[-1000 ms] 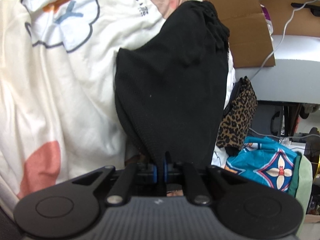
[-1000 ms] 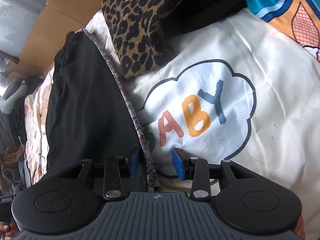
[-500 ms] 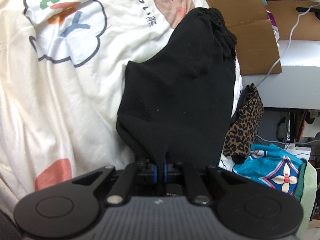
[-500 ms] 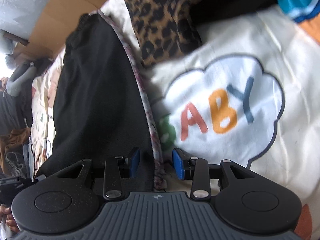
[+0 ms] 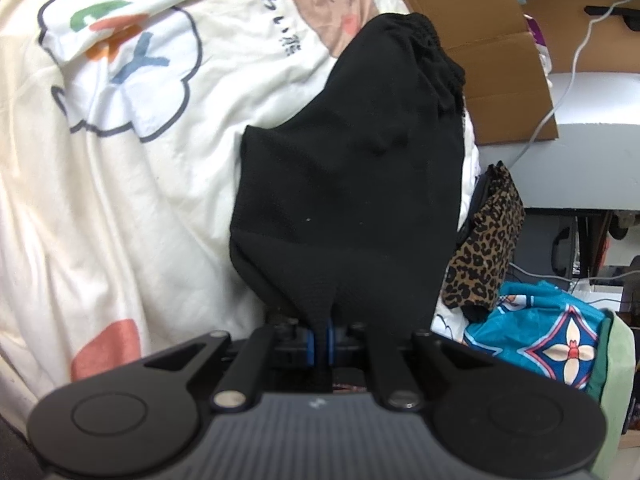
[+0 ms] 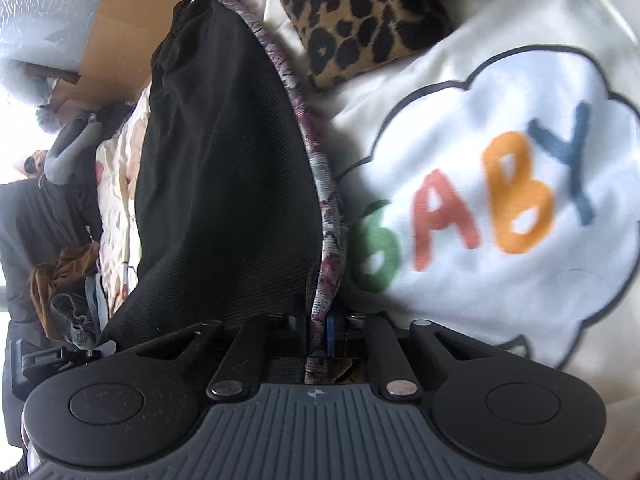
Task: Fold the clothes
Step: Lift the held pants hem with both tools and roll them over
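Note:
A black garment [image 5: 352, 168] lies stretched over the cream printed bedsheet [image 5: 120, 208], its gathered waistband at the far end. My left gripper [image 5: 320, 340] is shut on the garment's near corner, the cloth pinched between its blue pads. In the right wrist view the same black garment [image 6: 224, 184] shows a grey and maroon patterned edge [image 6: 326, 208] along its right side. My right gripper [image 6: 318, 334] is shut on that patterned edge at the near end, the blue pads pressed on the cloth.
A leopard-print garment [image 5: 484, 252] and a teal patterned cloth [image 5: 540, 348] lie at the bed's right side. Brown cardboard [image 5: 472, 32] stands behind the bed with a white cable [image 5: 560, 92]. A "BABY" cloud print [image 6: 500, 208] marks the sheet. More clothes [image 6: 64, 280] sit at far left.
My right gripper moved in along the garment's patterned edge and its jaws shut on it. The left gripper kept its grip and barely shifted.

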Tool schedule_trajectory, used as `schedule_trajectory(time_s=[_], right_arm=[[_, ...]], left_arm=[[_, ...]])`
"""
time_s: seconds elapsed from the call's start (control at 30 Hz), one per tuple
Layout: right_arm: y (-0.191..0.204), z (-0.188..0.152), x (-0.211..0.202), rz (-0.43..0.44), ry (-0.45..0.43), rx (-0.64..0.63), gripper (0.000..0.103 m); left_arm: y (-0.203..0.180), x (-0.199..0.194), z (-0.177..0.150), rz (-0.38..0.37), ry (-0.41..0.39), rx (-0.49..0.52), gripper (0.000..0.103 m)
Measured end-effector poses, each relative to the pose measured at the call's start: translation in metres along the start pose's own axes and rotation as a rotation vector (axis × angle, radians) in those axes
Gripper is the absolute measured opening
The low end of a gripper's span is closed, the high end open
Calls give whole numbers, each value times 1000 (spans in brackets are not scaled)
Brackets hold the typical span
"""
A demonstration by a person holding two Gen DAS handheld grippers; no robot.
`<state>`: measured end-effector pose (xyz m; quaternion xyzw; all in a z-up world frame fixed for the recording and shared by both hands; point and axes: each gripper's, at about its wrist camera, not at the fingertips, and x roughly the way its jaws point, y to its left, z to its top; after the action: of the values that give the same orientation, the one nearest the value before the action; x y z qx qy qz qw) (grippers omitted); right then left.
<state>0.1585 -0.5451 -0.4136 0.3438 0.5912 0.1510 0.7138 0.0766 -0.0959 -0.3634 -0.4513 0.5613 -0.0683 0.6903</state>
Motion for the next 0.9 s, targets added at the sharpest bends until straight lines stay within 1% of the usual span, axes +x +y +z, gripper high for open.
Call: schedule_trajectory(time_s=[0.13,0.23,0.53,0.73,0.9], right_arm=[[9,-8,-13,47,-59,24,4],[20,-16,-27,96,-112,34,3],[73,-38,-69,234,-230,-6,3],[98,-48,-100,298,-282,-40,3],[114,-63,-116,333,-304,-70,3]], left_arm=[[-3,-11,0,-30,-16,-4,7],[-6,-22,1,-71,-38,-8,7],[-28,-71,-12,-159,-102,70,6],[-35,-108,-22,-205,-139,99,6],[-31,-135,-27,-246,-167,79,5]])
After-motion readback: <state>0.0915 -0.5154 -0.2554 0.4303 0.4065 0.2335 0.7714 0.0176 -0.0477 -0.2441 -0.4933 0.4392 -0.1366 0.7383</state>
